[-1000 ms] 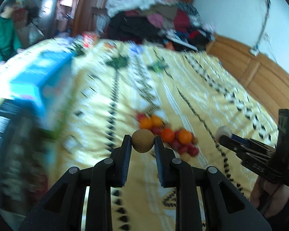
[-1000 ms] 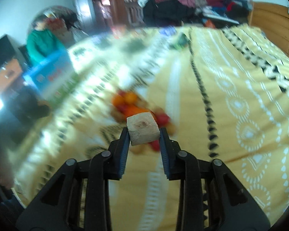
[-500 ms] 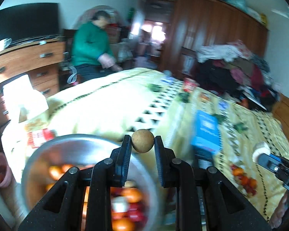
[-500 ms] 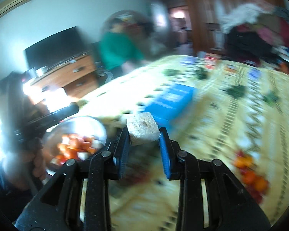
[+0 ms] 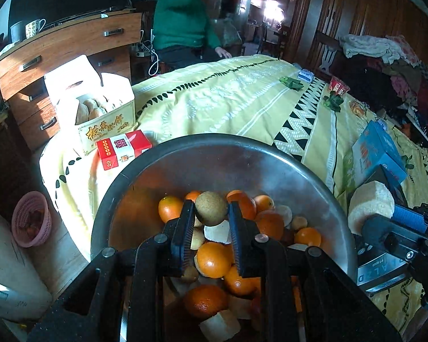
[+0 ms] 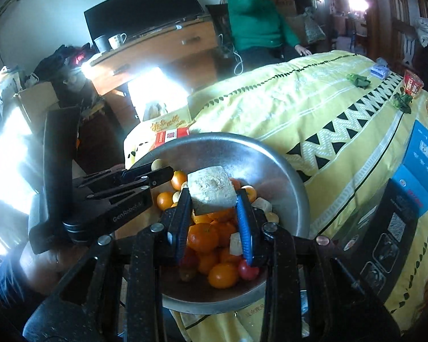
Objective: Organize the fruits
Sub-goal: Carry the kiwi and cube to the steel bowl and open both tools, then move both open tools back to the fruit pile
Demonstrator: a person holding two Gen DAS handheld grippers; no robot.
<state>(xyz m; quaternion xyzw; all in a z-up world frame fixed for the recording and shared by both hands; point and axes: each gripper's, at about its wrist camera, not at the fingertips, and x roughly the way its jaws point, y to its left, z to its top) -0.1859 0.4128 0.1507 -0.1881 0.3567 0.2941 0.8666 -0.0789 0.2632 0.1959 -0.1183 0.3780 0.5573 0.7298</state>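
bowl [image 5: 271, 154] holds many fruits | left gripper [image 5: 211, 219] grips brown fruit [image 5: 211, 208] over it | right gripper [image 6: 214, 202] grips pale chunk [image 6: 211, 189] | both unreleased

A: Which parts of the metal bowl [image 5: 214, 154] are not visible?

B: In the left wrist view its near rim is hidden behind the left gripper [image 5: 210, 213] body and cut by the lower frame edge. In the right wrist view the right gripper [image 6: 214, 199] covers part of the bowl's contents — several oranges [image 6: 202, 236] show only in part.

A: And the held items?

B: The sides of the brown round fruit [image 5: 211, 208] sit behind the finger pads. The underside of the pale chunk [image 6: 211, 189] is hidden.

A: Anything unreadable?

B: The window area [image 6: 8, 148] is blown out to white. The pink basket [image 5: 31, 219] holds contents too dim to identify. The seated person's [image 6: 256, 28] face is covered by an arm.
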